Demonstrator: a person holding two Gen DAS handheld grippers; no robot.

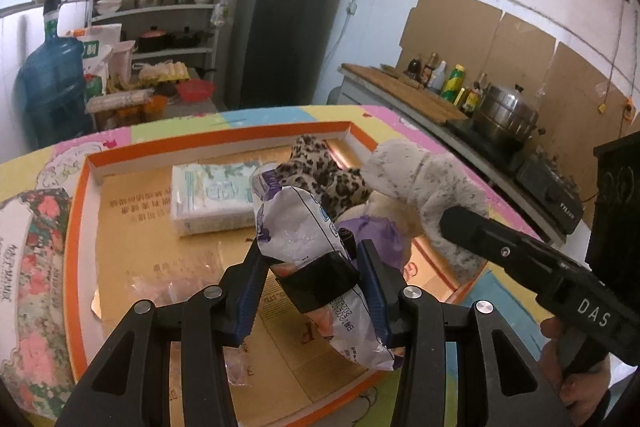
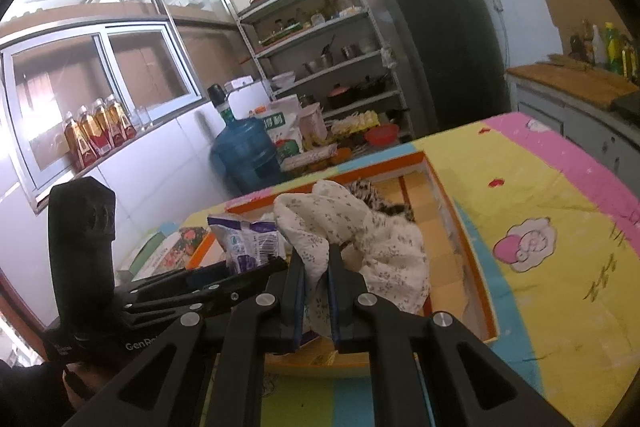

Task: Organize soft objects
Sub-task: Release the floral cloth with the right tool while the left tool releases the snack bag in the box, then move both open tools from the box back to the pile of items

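Left gripper (image 1: 312,267) pinching crinkly white-and-purple plastic pouch (image 1: 296,223) lengthwise above orange-rimmed cardboard tray (image 1: 76,211), right gripper (image 2: 316,267) clamped tight on speckled white fabric toy (image 2: 352,227), both over the tray's bare floor just below.

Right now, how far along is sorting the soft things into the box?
Done: tissue pack and leopard-print plush lie in the orange-rimmed box. In hand: left gripper holds a white-purple bag; right gripper pinches speckled white cloth. Left: release both.
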